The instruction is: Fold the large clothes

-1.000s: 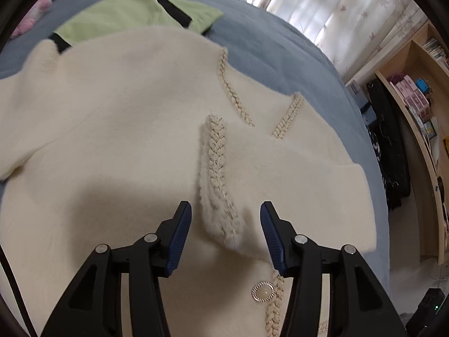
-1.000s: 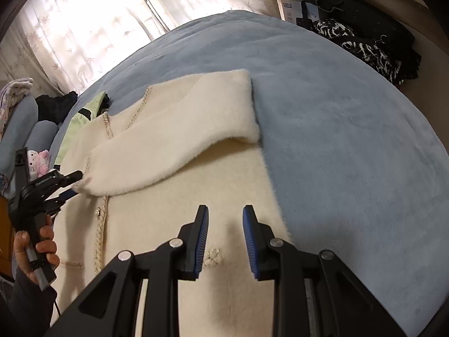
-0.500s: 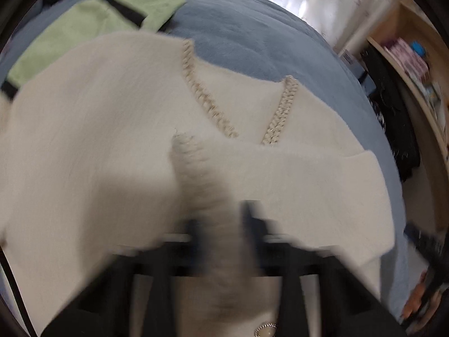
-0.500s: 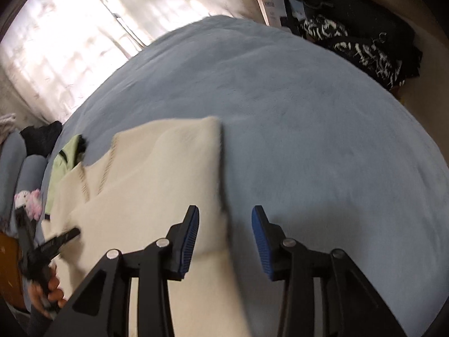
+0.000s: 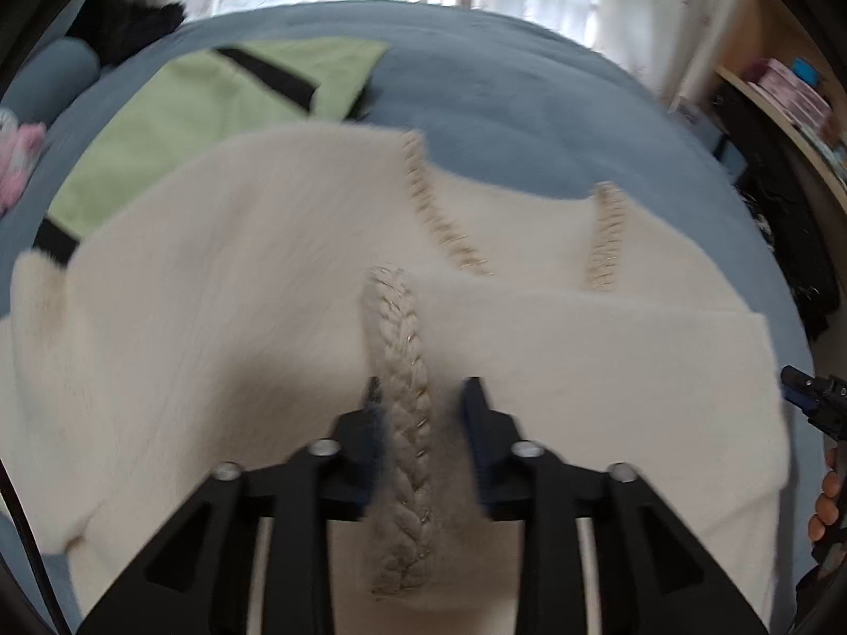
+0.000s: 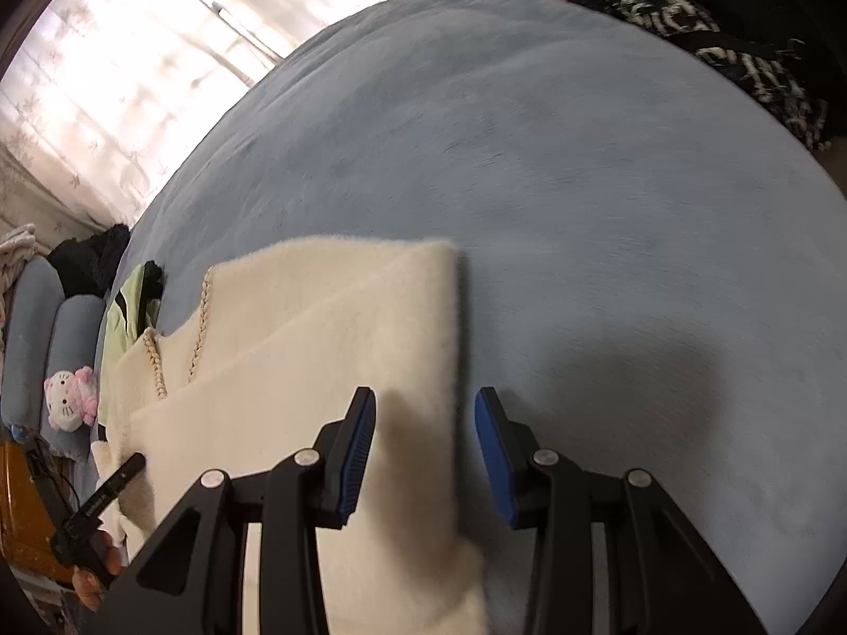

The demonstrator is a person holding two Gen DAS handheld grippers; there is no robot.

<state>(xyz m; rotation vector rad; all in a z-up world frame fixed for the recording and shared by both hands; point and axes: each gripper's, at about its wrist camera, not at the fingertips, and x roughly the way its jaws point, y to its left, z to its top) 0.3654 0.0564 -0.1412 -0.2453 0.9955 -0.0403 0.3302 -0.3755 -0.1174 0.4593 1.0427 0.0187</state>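
One sleeve [image 5: 582,349] of the cream cardigan [image 5: 212,317] lies folded across the chest. The left gripper [image 5: 423,423], jaws just reopening, straddles its braided cuff [image 5: 402,370] without pinching. The right gripper [image 6: 423,439], jaws open, straddles the fold edge toward 3 o'clock. The other sleeve and body folds remain.

From my left wrist camera, motion blur smears the cream cardigan [image 5: 222,328], so I can't read its weave, and its lower hem is cut off by the frame's bottom edge. The left gripper [image 5: 423,423] straddles the braided cuff [image 5: 405,423], whose jaws have just been opening; blur keeps me from telling whether the pads touch it. The right gripper [image 5: 815,402] shows only as a sliver at the frame's edge there. The green garment [image 5: 201,116] is partly buried under the cardigan. In the right wrist camera, the left gripper's tip is barely visible, and the shelf items [image 5: 794,90] are too small to identify.
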